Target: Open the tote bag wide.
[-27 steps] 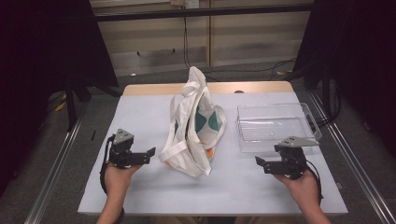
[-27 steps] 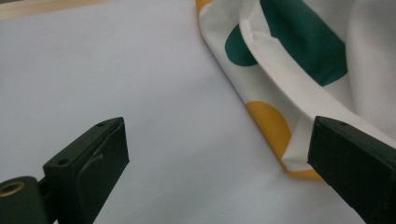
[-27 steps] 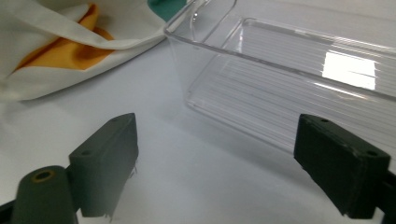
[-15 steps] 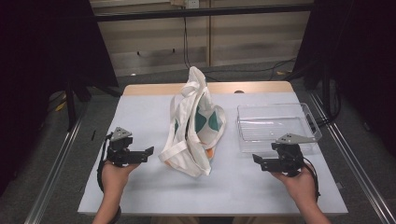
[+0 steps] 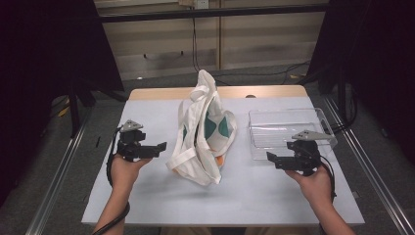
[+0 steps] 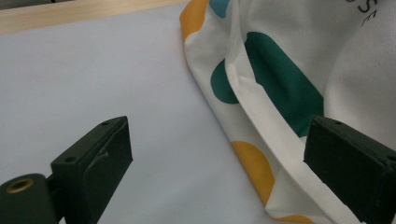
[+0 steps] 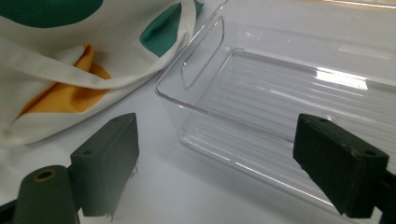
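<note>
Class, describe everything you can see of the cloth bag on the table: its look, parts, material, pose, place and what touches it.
The cloth bag is a white fabric tote printed with green, orange and blue rounded patches and some dark lettering. It stands slumped and crumpled at the middle of the white table, its looped handles bunched at the top and one strap trailing along its lower front. It rests on the table, left of the clear plastic tray, seemingly just apart from it. Neither gripper holds it; in the left gripper view it lies close by the open fingers.
</note>
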`<action>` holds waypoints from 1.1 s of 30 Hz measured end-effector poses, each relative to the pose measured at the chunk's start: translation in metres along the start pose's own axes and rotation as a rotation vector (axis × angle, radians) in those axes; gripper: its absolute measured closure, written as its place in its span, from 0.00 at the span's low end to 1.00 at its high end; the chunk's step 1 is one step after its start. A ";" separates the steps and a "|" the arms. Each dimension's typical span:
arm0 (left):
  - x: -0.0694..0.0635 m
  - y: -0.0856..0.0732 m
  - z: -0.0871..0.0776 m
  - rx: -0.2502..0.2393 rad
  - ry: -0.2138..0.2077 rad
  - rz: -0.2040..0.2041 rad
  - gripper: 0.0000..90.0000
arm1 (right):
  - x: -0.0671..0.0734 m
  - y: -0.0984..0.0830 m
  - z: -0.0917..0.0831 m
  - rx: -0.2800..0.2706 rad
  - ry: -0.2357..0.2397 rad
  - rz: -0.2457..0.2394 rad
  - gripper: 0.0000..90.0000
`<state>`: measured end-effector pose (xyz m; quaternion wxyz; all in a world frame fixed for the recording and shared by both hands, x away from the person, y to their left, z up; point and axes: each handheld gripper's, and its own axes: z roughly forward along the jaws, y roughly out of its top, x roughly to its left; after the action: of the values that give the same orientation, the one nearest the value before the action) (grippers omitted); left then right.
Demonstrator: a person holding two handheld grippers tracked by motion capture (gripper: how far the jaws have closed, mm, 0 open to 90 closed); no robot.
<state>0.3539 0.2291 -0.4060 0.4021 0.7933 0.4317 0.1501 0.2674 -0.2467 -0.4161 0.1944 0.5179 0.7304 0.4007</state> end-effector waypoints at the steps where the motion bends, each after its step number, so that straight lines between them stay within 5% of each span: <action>1: -0.001 0.002 0.002 -0.001 -0.001 0.000 0.09 | 0.000 0.002 0.001 0.003 -0.002 -0.005 0.16; 18: -0.004 0.038 0.015 0.001 -0.018 0.021 0.11 | 0.016 0.038 0.014 0.002 0.017 -0.046 0.15; 33: -0.004 0.055 0.031 -0.003 -0.009 0.018 0.13 | 0.011 0.052 0.028 0.006 0.024 -0.016 0.15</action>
<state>0.4010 0.1934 -0.3835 0.4037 0.7974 0.4223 0.1508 0.3134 -0.2183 -0.3903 0.1871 0.5076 0.7381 0.4032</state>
